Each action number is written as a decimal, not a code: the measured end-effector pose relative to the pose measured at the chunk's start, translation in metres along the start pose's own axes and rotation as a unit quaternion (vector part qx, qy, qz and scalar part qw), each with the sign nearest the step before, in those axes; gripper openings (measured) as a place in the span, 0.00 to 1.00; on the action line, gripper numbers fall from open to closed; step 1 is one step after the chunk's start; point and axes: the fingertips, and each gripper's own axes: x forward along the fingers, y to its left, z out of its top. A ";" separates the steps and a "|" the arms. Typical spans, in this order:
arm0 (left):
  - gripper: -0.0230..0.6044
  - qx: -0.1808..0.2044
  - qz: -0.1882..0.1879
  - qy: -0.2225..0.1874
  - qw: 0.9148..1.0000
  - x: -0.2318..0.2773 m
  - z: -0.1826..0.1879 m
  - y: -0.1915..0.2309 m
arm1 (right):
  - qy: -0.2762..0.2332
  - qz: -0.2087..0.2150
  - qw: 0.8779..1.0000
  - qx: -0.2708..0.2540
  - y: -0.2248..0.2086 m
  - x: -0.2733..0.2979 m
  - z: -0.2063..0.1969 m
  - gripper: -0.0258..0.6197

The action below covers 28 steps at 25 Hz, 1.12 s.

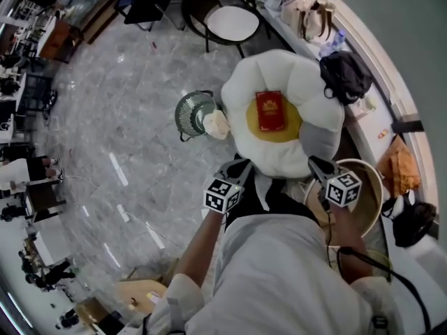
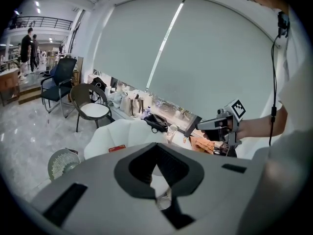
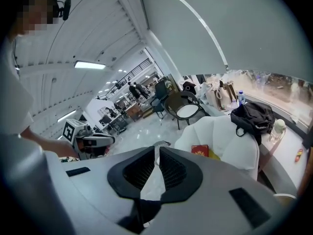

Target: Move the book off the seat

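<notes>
Closest below the head camera, a person's white-shirted torso (image 1: 279,271) fills the foreground, with both forearms reaching forward side by side. Each hand holds a claw tilted downward, marker cube up. The left claw (image 1: 239,165) sits by the near-left edge of the seat (image 1: 279,72), and the right claw (image 1: 318,165) by its near-right edge; neither touches the cushion. In the left gripper view the left claw's (image 2: 155,166) jaws are pressed together with nothing between them. In the right gripper view the right claw's (image 3: 157,166) jaws are closed to a hairline slit, also empty. The book (image 1: 270,110), red, lies flat on the yellow centre of the white seat, well inside the puffy rim and apart from both claws. To the seat's left is a broad stretch of marble floor (image 1: 119,124), except for a small fan (image 1: 191,114) standing just beside that edge. The right side is tighter: a black bag (image 1: 346,75) lies against the seat's far-right rim, the long table (image 1: 380,82) runs along the window behind it, and a round tan-rimmed thing (image 1: 375,180) lies under the right claw. A round chair (image 1: 230,23) stands beyond the seat.
</notes>
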 end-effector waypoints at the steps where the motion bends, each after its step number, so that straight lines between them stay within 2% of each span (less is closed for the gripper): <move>1: 0.04 0.003 0.001 0.004 1.000 0.004 0.000 0.003 | -0.001 -0.003 1.000 0.004 -0.003 0.002 0.000 0.12; 11: 0.04 0.015 -0.012 0.024 1.000 0.062 -0.001 0.065 | 0.006 -0.026 0.999 0.027 -0.030 0.067 -0.006 0.12; 17: 0.04 0.019 -0.027 0.045 0.998 0.088 -0.018 0.106 | 0.006 -0.047 0.998 0.043 -0.041 0.110 -0.017 0.12; 21: 0.04 0.015 -0.038 0.043 0.998 0.115 -0.030 0.132 | 0.006 -0.060 0.997 0.055 -0.056 0.138 -0.026 0.12; 28: 0.04 0.005 -0.056 0.055 0.997 0.155 -0.058 0.168 | 0.019 -0.065 0.995 0.068 -0.080 0.182 -0.046 0.12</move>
